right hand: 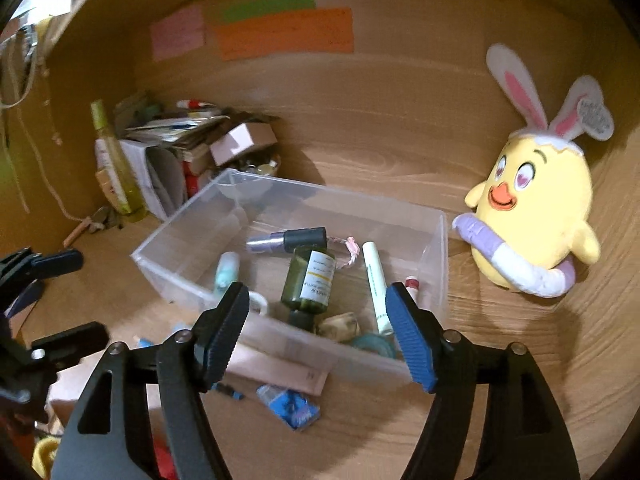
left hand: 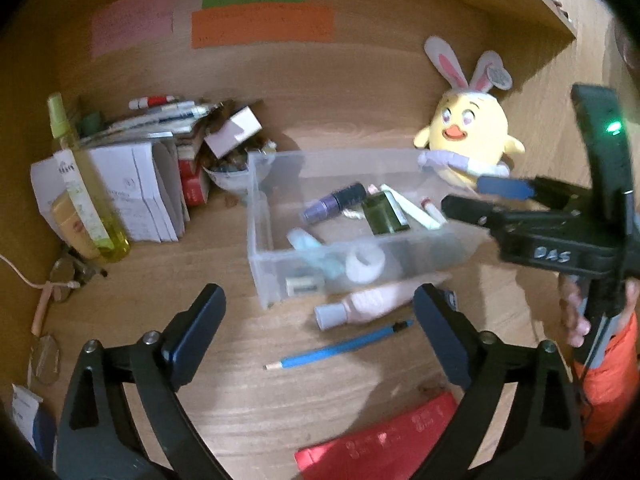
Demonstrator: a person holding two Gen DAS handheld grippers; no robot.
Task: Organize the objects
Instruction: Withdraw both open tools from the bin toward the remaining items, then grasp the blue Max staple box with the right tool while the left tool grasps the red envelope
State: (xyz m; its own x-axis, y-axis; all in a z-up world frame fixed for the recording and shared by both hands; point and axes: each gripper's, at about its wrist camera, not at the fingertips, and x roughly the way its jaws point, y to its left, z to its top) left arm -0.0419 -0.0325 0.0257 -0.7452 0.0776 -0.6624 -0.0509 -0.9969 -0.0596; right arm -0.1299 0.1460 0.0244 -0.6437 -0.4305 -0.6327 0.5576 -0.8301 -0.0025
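A clear plastic bin (left hand: 256,208) (right hand: 340,194) stands on the wooden desk. It holds a green bottle (right hand: 310,280), a purple spray bottle (right hand: 288,239), a white-green tube (right hand: 376,284), a tape roll (left hand: 364,264) and other small items. My left gripper (left hand: 318,296) is open and empty in front of the bin, above a pink tube (left hand: 372,300) and a blue pencil (left hand: 340,348). My right gripper (right hand: 316,292) is open and empty over the bin's near wall. A blue packet (right hand: 290,404) lies below it.
A yellow plush chick (left hand: 472,136) (right hand: 536,216) sits right of the bin. A pile of papers and boxes (left hand: 160,168), a yellow spray bottle (left hand: 80,184) and glasses (left hand: 64,276) crowd the back left corner. A red packet (left hand: 380,444) lies near the front.
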